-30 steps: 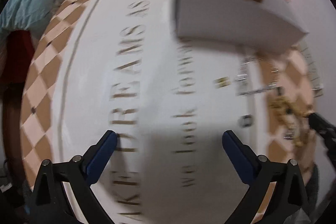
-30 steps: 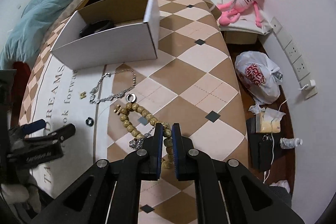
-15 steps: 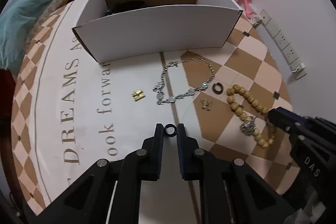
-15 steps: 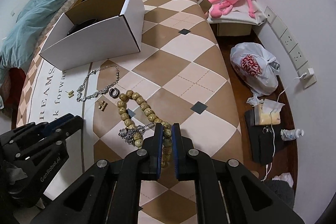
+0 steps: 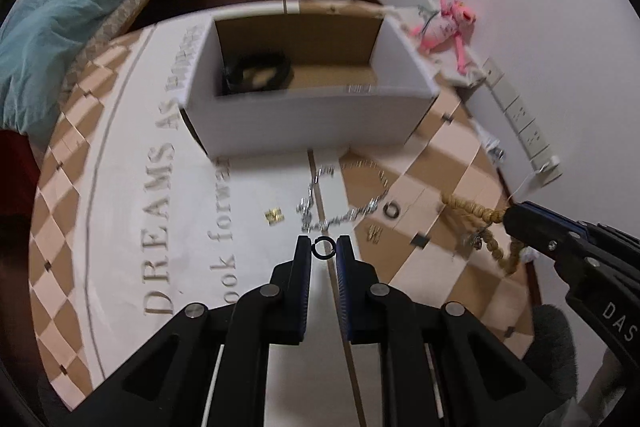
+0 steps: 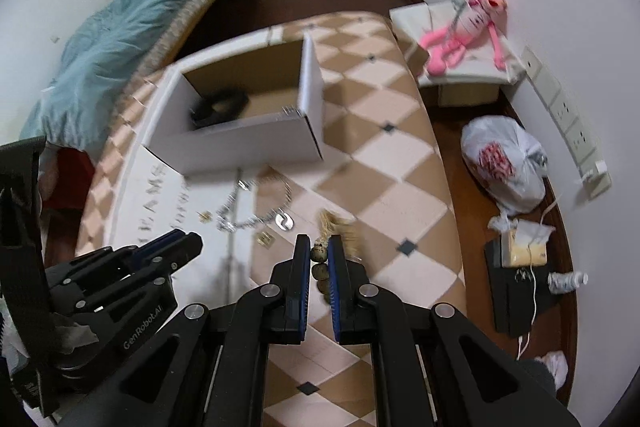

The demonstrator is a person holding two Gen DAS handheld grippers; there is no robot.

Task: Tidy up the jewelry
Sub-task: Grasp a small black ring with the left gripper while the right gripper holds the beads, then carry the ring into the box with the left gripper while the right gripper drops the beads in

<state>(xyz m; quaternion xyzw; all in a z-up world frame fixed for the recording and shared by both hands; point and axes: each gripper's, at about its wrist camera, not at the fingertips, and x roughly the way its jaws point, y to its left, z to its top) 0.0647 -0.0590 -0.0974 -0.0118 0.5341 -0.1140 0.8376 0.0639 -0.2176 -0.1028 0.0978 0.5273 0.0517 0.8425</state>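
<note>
Now that both pieces are up off the desk [image 5: 120, 227], my left gripper [image 5: 324, 247] pinches the black ring [image 5: 323, 248] and my right gripper [image 6: 319, 254] clamps the bead bracelet [image 6: 319, 251], so the box [image 5: 312, 123] ahead comes next, I reckon.

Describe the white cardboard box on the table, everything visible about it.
The white cardboard box is open-topped, white outside and raw brown inside, standing upright on the patterned tablecloth at the far side. A black looped item lies on its floor at the left; something small and silvery glints near the front wall's rim. Neither gripper touches it.

White box [image 5: 312, 123], tan-and-cream checked cloth [image 6: 384, 163], pink toy [image 6: 472, 27]
</note>
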